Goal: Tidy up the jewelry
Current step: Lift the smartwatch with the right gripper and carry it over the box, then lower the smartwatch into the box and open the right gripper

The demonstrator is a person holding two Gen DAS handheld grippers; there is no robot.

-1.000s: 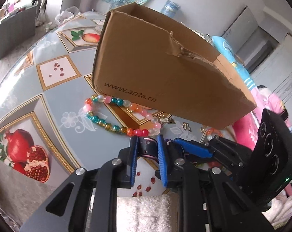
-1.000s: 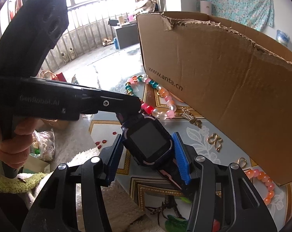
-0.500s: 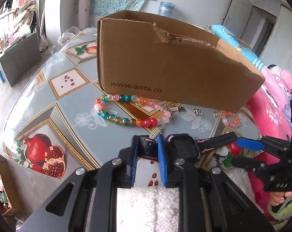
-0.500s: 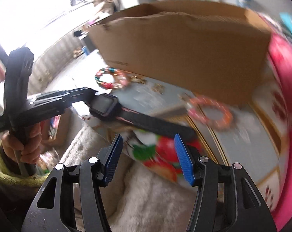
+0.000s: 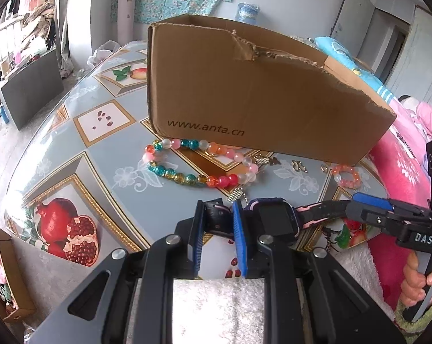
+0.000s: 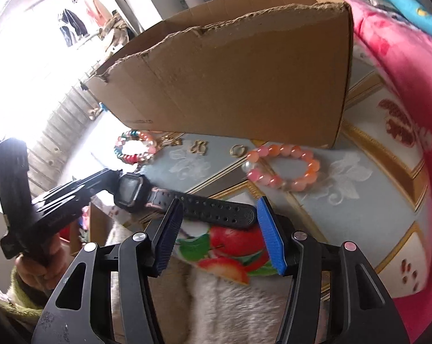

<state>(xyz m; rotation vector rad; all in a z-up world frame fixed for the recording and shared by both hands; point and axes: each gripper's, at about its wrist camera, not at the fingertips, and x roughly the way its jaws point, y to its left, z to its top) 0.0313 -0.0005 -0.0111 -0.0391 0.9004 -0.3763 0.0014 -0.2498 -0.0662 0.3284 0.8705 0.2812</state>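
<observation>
My left gripper (image 5: 216, 218) is shut on one strap of a black and pink smartwatch (image 5: 276, 218), held just above the table's front edge. The watch (image 6: 133, 190) also shows in the right wrist view, its free strap (image 6: 216, 210) stretched between the fingers of my right gripper (image 6: 219, 220), which is open around the strap's end. A multicoloured bead necklace (image 5: 198, 163) lies in front of the cardboard box (image 5: 259, 94). A pink-orange bead bracelet (image 6: 284, 167) lies near the box's right corner.
Small gold earrings (image 6: 198, 146) and a ring (image 6: 236, 150) lie along the box's front wall. The fruit-patterned tablecloth (image 5: 81, 154) covers the table. A white fluffy cloth (image 5: 216, 309) lies at the front edge. A pink blanket (image 6: 402, 66) is at the right.
My right gripper let go of the watch face, drew back to the right and now stands open around the strap's free end. My left gripper kept hold of the other strap.
</observation>
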